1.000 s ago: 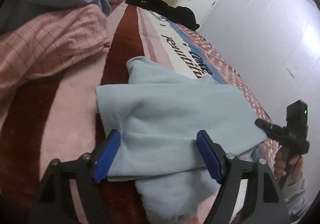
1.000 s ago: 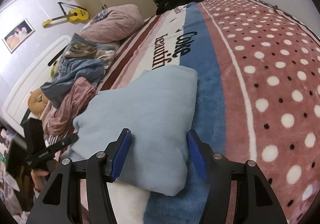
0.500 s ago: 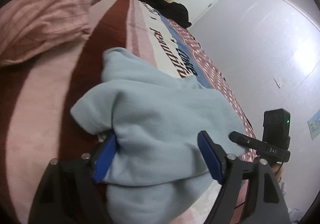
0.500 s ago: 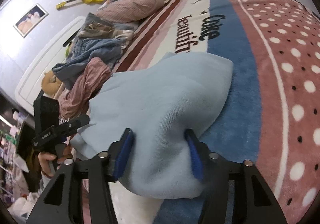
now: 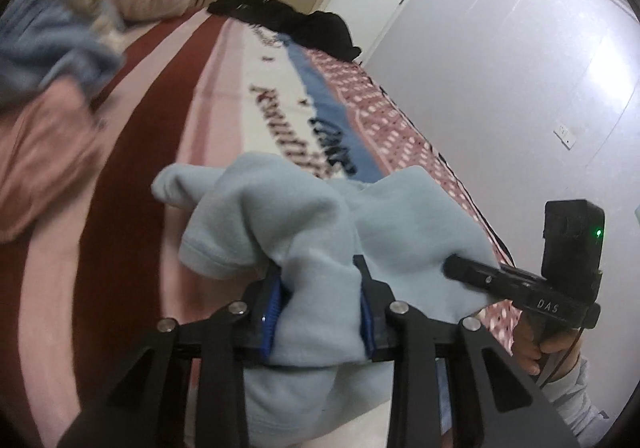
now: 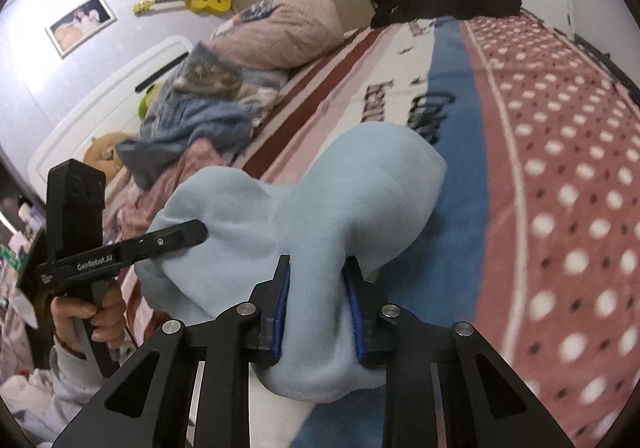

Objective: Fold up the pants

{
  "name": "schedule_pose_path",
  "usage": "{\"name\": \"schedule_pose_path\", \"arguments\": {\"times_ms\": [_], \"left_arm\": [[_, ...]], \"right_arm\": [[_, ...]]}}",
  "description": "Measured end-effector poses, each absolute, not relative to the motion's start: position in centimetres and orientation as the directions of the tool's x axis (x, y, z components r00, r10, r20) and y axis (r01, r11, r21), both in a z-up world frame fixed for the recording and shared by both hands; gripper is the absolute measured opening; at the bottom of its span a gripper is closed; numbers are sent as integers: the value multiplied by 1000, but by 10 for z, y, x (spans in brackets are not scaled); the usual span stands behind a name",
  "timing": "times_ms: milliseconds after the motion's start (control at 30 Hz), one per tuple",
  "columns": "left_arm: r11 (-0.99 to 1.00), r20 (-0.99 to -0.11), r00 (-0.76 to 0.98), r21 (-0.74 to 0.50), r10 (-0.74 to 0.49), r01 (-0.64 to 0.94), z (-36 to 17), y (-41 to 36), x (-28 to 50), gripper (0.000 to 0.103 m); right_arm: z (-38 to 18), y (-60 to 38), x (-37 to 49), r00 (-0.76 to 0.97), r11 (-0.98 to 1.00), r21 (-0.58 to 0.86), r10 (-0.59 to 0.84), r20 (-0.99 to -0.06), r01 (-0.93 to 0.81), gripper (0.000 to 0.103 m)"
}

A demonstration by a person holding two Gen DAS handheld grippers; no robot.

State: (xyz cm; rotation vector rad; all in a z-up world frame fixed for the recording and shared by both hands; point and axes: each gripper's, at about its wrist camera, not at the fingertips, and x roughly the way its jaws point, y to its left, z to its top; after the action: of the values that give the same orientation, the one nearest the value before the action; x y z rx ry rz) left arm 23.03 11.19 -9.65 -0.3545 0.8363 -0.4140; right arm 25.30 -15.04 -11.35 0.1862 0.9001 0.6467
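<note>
- The left gripper (image 5: 318,302) sits at the bottom centre of its own view, its jaws drawn narrow and pinching a bunched fold of the light blue pants (image 5: 304,224) between the blue pads (image 5: 270,312).
- The right gripper (image 6: 318,308) fills the bottom centre of its view and grips the same pants (image 6: 320,204) the same way, with cloth squeezed between both blue pads (image 6: 281,308).
- The pants are gathered into a rumpled hump at the near part of the bed (image 6: 560,168), stretched between the two grippers; loose cloth hangs below the jaws in both views.
- In the left view the right gripper (image 5: 452,268) enters from the lower right, its tip against the pants, held by a hand (image 5: 532,348).
- In the right view the left gripper (image 6: 200,230) comes in from the lower left, its tip at the cloth, held by a hand (image 6: 92,320).
- The bed carries a striped and dotted blanket (image 5: 168,120) with lettering.
- A pile of clothes (image 6: 192,120) lies in the middle left of the right view, with a pink pillow (image 6: 280,32) above it.
- A black garment (image 6: 452,0) lies at the upper right.
- A yellow guitar (image 6: 196,0) and a framed picture (image 6: 82,24) hang on the wall at upper left.
</note>
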Motion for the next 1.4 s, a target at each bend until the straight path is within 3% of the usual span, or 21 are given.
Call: {"name": "schedule_pose_path", "arguments": {"times_ms": [100,167,267,400,533,667,833,967,1067,1100,1133,1200,1267,1400], "left_arm": [[859,-630,598,-458,-495,229,-78,89,262,28],[855,-625,596,-458,-504,244,-66,74,281,28],[865,-624,604,-421,-496,275,-47,40,315,28],[867,-652,574,-405,-496,290,-49,3,353,28],[895,-726,524,-358,-446,266,-87,-8,359,29],[904,-766,481,-378,-426,199,-122,14,354,35],[906,-785,453,-377,-422,191,-140,31,343,51],[854,-767,381,-492,-516,167,-157,38,350,57],[845,-759,379,-511,-530,158,-164,37,349,57],[839,-753,378,-521,-538,154,-163,37,349,50],[828,-744,373,-539,-555,156,-162,35,351,36],[832,-747,373,-529,-550,167,-157,30,354,31],[857,-757,403,-477,-514,198,-145,23,361,28],[867,-739,460,-462,-493,188,-120,22,389,27]], "right_arm": [[-92,-175,276,488,807,402,584,-648,-432,18],[-77,-192,293,526,820,384,569,-632,-425,10],[-60,-226,327,556,827,399,562,-613,-396,10],[-76,-258,371,501,842,408,539,-678,-353,10],[-121,-285,375,417,841,434,538,-733,-322,20],[-144,-294,367,401,841,435,537,-742,-321,55],[-158,-292,366,339,787,531,616,-711,-316,57],[-168,-279,368,268,734,600,677,-685,-318,57],[-172,-269,370,269,742,594,668,-694,-312,51],[-170,-266,369,276,747,584,662,-696,-318,45],[-168,-261,368,283,747,579,661,-695,-327,35],[-160,-255,367,319,772,539,632,-707,-337,27],[-148,-252,370,356,785,515,617,-702,-345,20],[-126,-257,394,409,791,521,612,-676,-321,18]]}}
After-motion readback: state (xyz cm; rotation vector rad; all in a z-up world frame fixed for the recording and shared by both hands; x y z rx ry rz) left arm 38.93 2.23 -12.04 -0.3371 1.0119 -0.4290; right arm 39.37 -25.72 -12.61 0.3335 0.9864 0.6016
